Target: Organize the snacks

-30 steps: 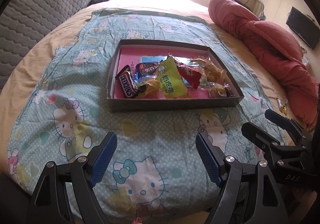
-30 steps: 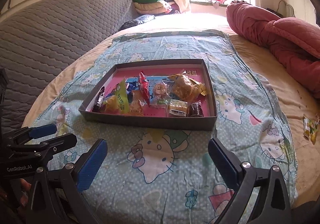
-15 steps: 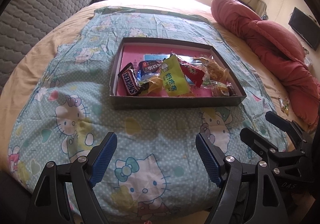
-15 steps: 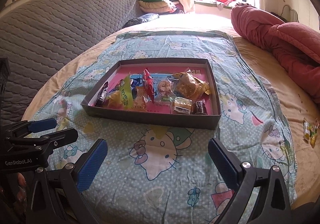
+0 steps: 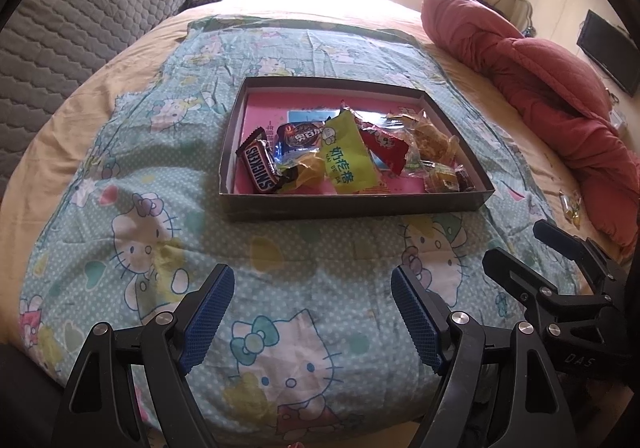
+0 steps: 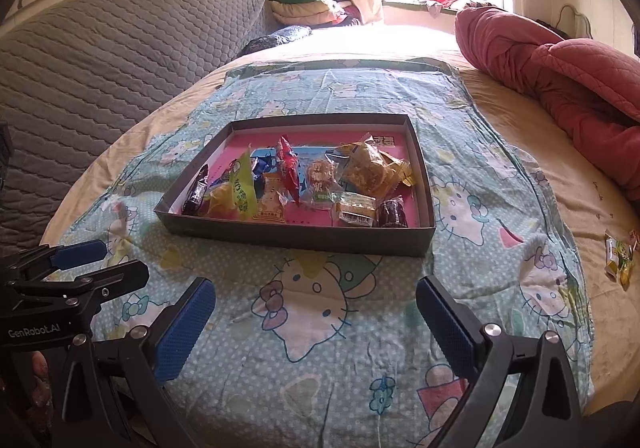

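Observation:
A shallow dark box (image 5: 352,205) (image 6: 296,238) with a pink floor lies on a cartoon-cat blanket on the bed. Inside are several wrapped snacks: a brown chocolate bar (image 5: 259,167), a yellow-green packet (image 5: 348,156) (image 6: 242,188), a red packet (image 5: 386,146) (image 6: 289,168) and clear bags of golden pieces (image 6: 370,170). My left gripper (image 5: 312,312) hangs open over the blanket, short of the box, nothing between its blue pads. My right gripper (image 6: 314,322) is likewise open and empty, near the box's front wall. Each gripper shows at the edge of the other's view.
A loose yellow-green snack (image 6: 619,260) (image 5: 571,204) lies on the beige sheet right of the blanket. A red quilt (image 5: 540,88) is bunched along the right. A grey quilted headboard (image 6: 100,80) rises at the left; folded bedding (image 6: 308,4) sits by the window.
Both views have shifted very slightly, so the box sits a touch lower in frame. Grippers remain open; nothing was picked up or moved.

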A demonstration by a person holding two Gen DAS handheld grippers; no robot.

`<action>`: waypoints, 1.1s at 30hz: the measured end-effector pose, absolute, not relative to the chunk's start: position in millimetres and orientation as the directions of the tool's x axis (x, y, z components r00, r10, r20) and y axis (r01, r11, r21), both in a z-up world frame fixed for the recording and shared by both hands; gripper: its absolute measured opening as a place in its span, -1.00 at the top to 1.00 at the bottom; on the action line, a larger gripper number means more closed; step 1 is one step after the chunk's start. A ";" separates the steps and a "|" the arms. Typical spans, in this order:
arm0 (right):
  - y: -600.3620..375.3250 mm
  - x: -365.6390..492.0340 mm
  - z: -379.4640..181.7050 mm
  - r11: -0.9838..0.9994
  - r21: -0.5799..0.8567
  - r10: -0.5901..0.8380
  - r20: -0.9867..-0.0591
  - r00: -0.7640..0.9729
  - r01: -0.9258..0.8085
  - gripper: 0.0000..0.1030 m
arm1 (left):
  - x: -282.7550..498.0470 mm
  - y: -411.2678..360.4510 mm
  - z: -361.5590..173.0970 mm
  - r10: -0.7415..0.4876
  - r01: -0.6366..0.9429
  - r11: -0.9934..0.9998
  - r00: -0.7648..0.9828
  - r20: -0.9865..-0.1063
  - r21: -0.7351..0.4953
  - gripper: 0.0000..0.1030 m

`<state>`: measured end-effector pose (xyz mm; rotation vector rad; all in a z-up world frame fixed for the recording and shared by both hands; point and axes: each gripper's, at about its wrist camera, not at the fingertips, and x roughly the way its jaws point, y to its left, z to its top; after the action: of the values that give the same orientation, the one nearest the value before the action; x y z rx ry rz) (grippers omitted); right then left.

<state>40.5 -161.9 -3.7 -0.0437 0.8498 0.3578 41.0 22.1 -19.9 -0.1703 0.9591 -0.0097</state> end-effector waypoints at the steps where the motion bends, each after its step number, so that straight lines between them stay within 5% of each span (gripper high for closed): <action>1: -162.8 40.9 -3.9 0.941 0.103 0.289 -0.741 0.606 -0.322 -0.97 | 40.8 21.7 -19.7 -0.081 -0.067 0.987 0.576 -0.814 -0.145 -0.59; 33: -165.0 42.2 -3.5 0.945 0.098 0.279 -0.740 0.612 -0.312 -0.97 | 41.5 18.4 -19.8 -0.084 -0.061 0.988 0.577 -0.812 -0.145 -0.59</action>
<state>42.2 -165.0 -3.5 -0.0419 0.8468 0.3405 41.5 18.4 -19.8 -0.1633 0.9565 -0.0134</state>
